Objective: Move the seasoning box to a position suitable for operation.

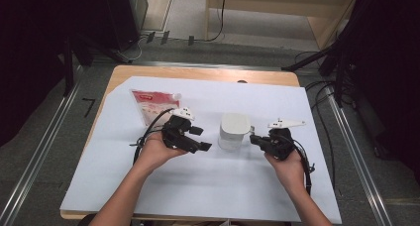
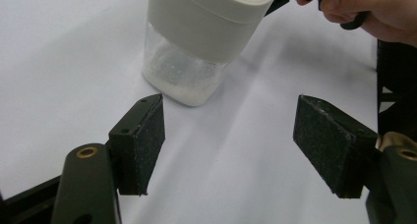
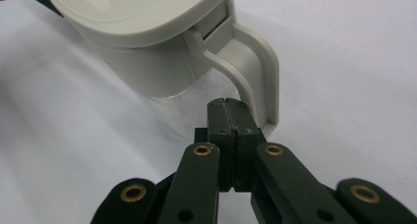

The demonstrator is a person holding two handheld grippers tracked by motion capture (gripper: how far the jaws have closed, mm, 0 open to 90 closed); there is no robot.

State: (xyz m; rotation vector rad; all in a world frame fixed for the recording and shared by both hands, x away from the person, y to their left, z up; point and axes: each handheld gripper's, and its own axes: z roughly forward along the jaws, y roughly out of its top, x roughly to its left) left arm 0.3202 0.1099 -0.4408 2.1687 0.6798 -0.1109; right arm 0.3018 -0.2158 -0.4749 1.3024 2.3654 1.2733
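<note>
A clear container (image 1: 234, 131) with a cream lid stands mid-table on the white sheet. Some white granules lie in its clear base (image 2: 182, 76). My left gripper (image 1: 201, 138) is just left of it. In the left gripper view its jaws (image 2: 228, 135) are open and hold nothing, and the container (image 2: 206, 32) stands a short way beyond them. My right gripper (image 1: 252, 138) is at the container's right side. In the right gripper view its jaws (image 3: 228, 103) are shut together, with their tips at the lower inside of the cream handle (image 3: 255, 62), below the lid (image 3: 137, 13).
A red and white pouch (image 1: 151, 103) lies flat at the back left of the white sheet (image 1: 223, 181), behind my left hand. The sheet covers most of a wooden table (image 1: 198, 73). Cables and dark stands surround the table on the floor.
</note>
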